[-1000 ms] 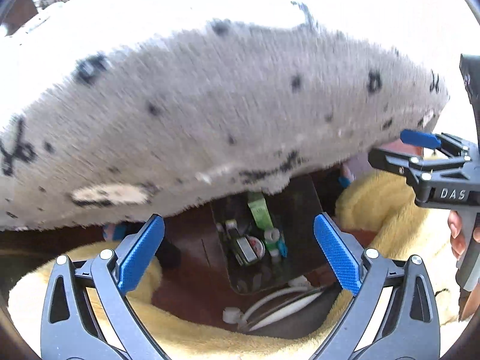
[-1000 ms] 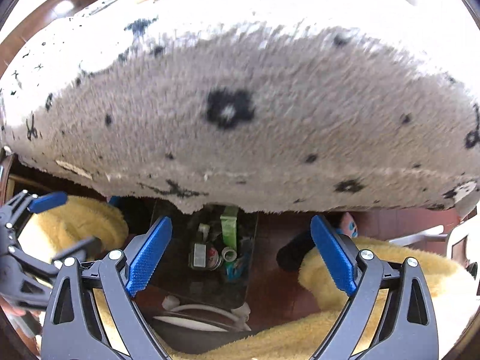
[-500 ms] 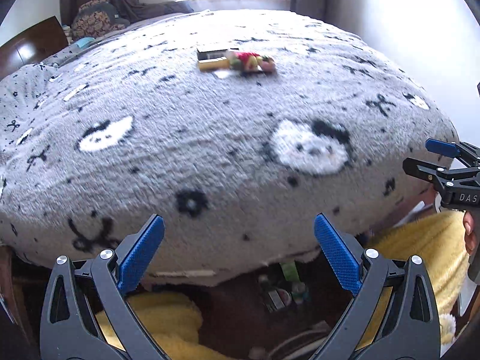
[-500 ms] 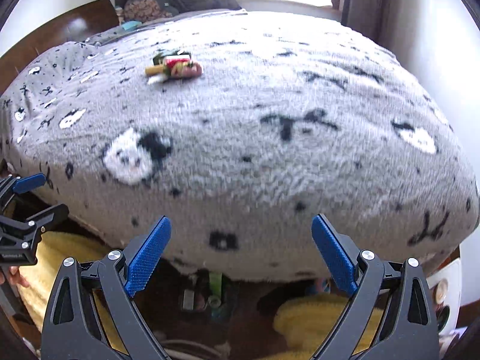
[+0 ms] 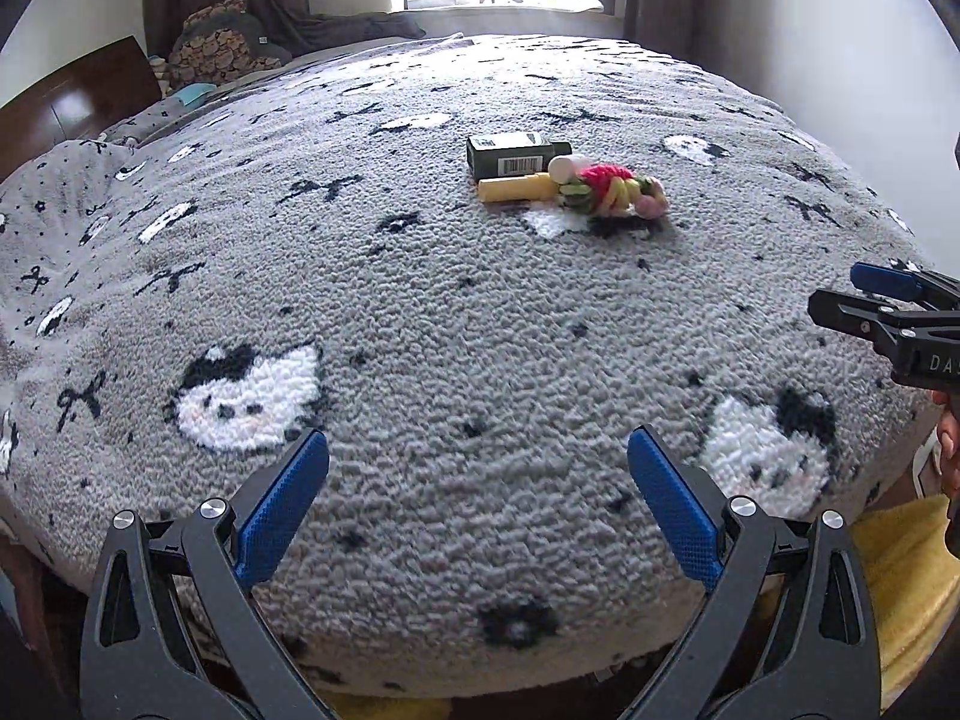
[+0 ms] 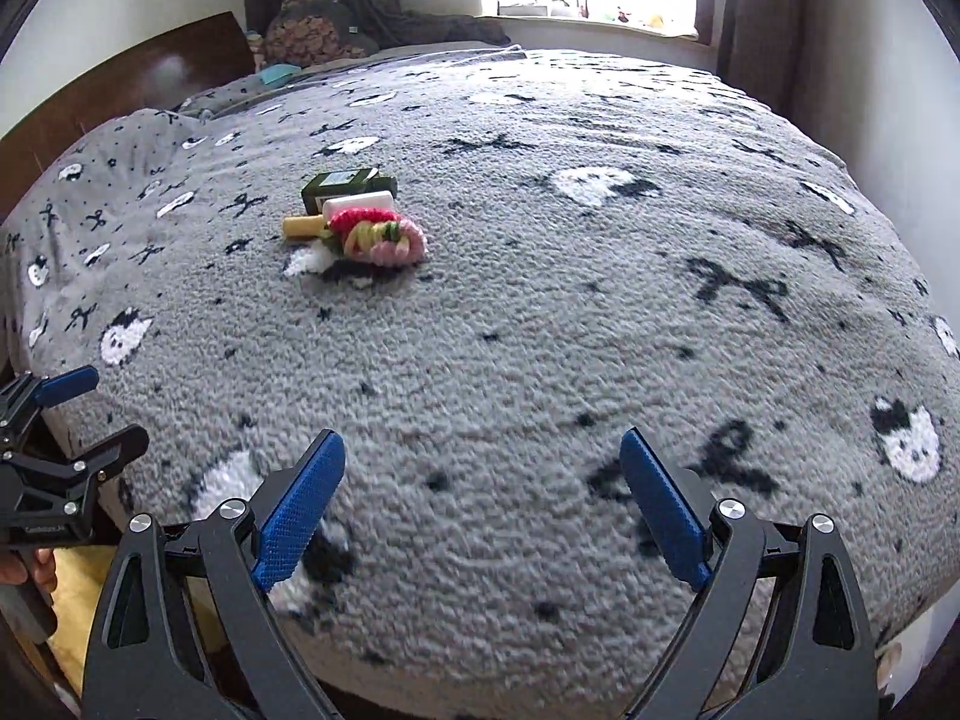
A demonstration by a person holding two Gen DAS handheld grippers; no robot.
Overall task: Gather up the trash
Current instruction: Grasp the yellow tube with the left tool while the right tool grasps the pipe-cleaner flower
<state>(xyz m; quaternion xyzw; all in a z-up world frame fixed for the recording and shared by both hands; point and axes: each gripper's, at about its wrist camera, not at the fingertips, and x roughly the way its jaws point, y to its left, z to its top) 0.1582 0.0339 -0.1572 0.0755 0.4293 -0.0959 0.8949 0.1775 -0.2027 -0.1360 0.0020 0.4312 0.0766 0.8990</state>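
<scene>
Both claws, left (image 5: pixel 478 480) and right (image 6: pixel 482 480), have risen from under the bed; each gapes empty, the right's jaws just narrowing slightly. Ahead on the blanket (image 5: pixel 420 312) lies the trash pile (image 5: pixel 558 180), now reachable.

Left tongs (image 5: pixel 478 483) agape, empty; right tongs (image 6: pixel 482 483) empty, jaws just been closing slightly
</scene>
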